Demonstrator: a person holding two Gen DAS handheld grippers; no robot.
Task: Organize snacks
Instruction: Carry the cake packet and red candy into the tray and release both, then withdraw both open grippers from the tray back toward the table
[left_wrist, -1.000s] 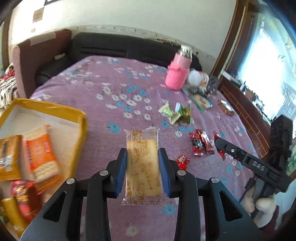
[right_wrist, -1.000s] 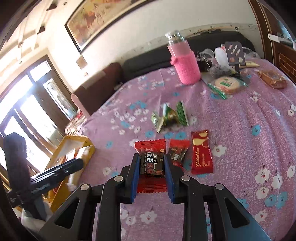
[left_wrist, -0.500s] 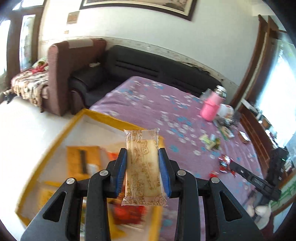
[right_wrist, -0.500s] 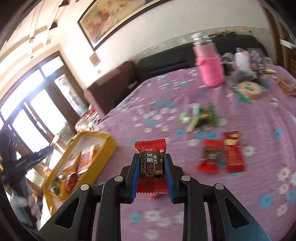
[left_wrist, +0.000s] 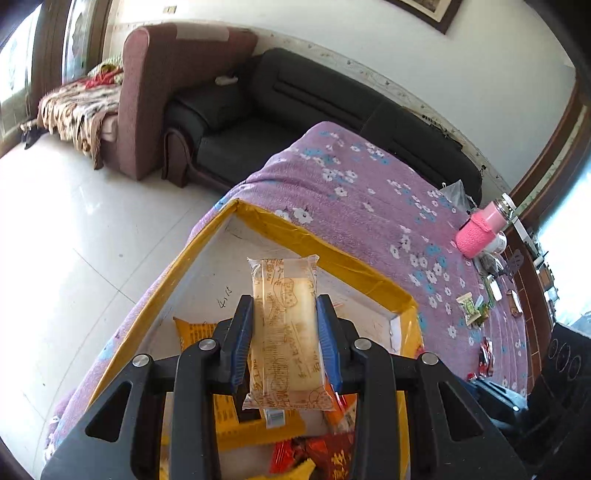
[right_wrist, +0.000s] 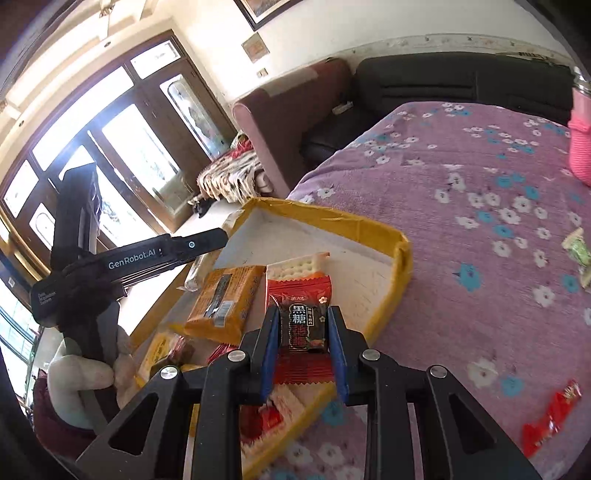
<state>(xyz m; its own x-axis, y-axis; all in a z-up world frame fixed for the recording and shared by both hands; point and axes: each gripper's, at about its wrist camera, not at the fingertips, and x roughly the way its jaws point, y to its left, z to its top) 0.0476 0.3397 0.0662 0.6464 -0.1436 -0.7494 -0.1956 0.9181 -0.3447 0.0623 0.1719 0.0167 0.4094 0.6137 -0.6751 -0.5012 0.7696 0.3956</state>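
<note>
My left gripper (left_wrist: 284, 343) is shut on a clear-wrapped pale biscuit pack (left_wrist: 283, 314) and holds it over the yellow-rimmed box (left_wrist: 325, 254). My right gripper (right_wrist: 303, 345) is shut on a red and black brown-sugar candy (right_wrist: 301, 314) above the same box (right_wrist: 332, 218), near its right wall. Inside the box lie an orange snack pack (right_wrist: 225, 299), a cracker pack (right_wrist: 295, 264) and several red wrappers. The left gripper also shows in the right wrist view (right_wrist: 201, 245) over the box's left side.
The box sits at the corner of a table with a purple flowered cloth (right_wrist: 480, 192). Loose candies (left_wrist: 474, 306) and a pink-sleeved bottle (left_wrist: 480, 232) stay further along the cloth. A red wrapper (right_wrist: 550, 413) lies at the right. A dark sofa (left_wrist: 258, 110) stands behind.
Both grippers have swung left from over the loose snacks on the cloth to over the yellow box, each still holding its snack.
</note>
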